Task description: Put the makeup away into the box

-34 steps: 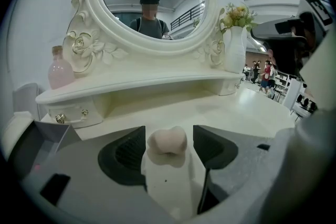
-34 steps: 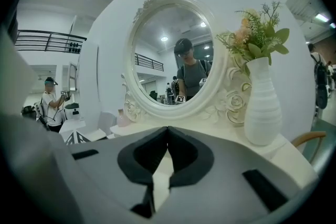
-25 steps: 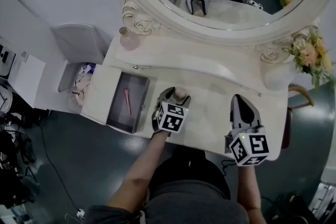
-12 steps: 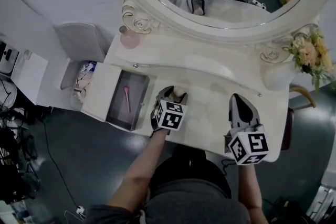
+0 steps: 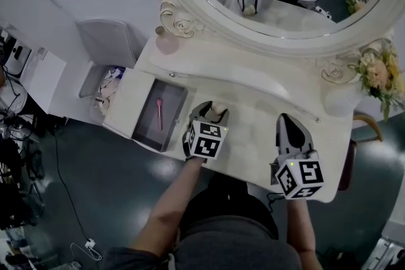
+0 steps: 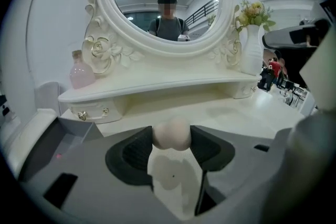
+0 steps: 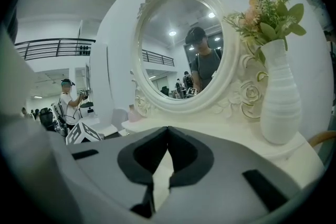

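Here, left gripper [image 6: 171, 140]: jaws closing, pads pressing the makeup sponge [image 6: 171, 134] between them.
right gripper [image 7: 168, 155]: jaws together, empty.
box [image 5: 147, 128]: open, left of the sponge; the head view shows a pink brush [image 5: 159, 112] inside.

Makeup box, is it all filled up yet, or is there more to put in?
Not yet. Done: a pink makeup stick lies in the open box. In hand: the left gripper has its jaws closing on a round beige sponge, which sits between its pads. Left: carry that sponge over to the box and drop it in. The right gripper is shut and empty.
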`<control>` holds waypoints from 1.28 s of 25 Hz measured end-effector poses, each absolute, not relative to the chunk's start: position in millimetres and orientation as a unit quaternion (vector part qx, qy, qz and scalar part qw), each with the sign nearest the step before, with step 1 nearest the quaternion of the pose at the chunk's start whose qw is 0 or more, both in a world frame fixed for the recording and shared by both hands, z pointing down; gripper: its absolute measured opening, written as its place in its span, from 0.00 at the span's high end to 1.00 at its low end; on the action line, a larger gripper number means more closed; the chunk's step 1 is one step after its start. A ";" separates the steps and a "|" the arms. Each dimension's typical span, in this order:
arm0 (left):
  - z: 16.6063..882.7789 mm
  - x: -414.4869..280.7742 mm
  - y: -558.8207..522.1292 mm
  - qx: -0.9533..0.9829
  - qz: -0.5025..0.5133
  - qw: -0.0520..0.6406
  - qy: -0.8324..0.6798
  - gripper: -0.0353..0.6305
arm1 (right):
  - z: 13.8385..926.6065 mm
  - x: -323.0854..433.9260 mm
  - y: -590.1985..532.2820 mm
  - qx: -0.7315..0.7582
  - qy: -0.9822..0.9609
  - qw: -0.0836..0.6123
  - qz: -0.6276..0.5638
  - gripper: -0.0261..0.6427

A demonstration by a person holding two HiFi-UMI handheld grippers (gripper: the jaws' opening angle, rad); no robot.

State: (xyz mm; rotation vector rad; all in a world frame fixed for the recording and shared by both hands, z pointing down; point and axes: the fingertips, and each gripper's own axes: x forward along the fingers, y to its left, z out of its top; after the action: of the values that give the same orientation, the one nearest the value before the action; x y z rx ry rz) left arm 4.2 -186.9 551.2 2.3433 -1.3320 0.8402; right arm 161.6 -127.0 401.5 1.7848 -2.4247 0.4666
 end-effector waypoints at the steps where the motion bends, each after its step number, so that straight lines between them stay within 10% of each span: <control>1: 545.6 1.4 -187.1 0.818 0.289 0.157 -0.471 0.62 | 401.2 159.1 -128.0 0.581 -0.798 0.047 0.153 0.95; 32: 443.4 -176.9 -152.5 0.711 0.197 0.134 -0.661 0.62 | 398.3 -2.7 -151.0 0.383 -0.910 0.059 0.147 0.95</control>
State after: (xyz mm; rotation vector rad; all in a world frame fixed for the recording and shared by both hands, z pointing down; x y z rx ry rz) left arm -176.9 -152.5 443.4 2.0622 -1.9162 0.5721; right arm -2.7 -151.0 398.3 1.1585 -2.7568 0.4456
